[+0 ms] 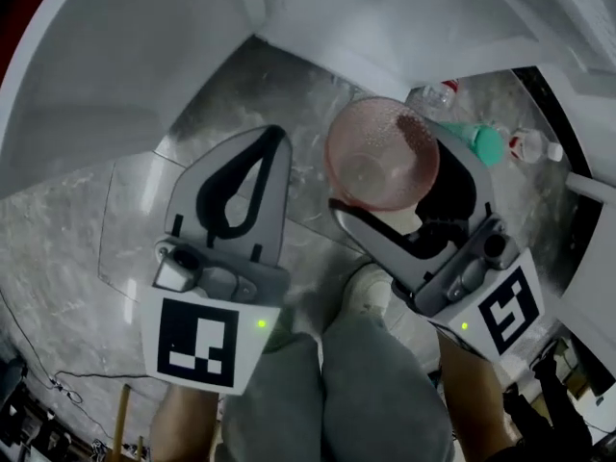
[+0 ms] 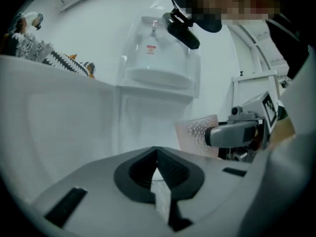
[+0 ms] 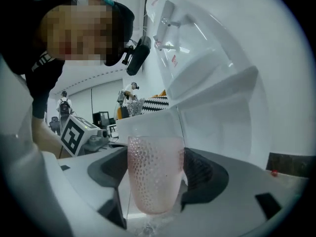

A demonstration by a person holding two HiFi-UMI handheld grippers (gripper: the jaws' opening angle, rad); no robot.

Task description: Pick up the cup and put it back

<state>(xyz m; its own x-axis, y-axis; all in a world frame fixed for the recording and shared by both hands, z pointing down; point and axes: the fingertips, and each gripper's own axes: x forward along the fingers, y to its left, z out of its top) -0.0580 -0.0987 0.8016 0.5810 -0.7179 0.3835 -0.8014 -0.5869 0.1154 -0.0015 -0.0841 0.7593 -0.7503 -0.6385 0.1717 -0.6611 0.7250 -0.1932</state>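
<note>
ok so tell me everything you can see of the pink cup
The translucent pink plastic-looking cup is a tall tumbler with a dimpled wall, narrowing toward its base. It looks empty and stands upright, mouth up. The right tool is shut on it, a dark ribbed pad pressing each side below its rim. Whether its base rests on anything can't be told.

Grey marble floor (image 1: 77, 248), white dispenser (image 2: 158, 63), clear bottle (image 1: 532, 145), teal object (image 1: 481, 143)

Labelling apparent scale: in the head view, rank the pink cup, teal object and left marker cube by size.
Largest, tied: pink cup and left marker cube, about alike; cube nearer the camera, so unranked.
Smallest: teal object.
</note>
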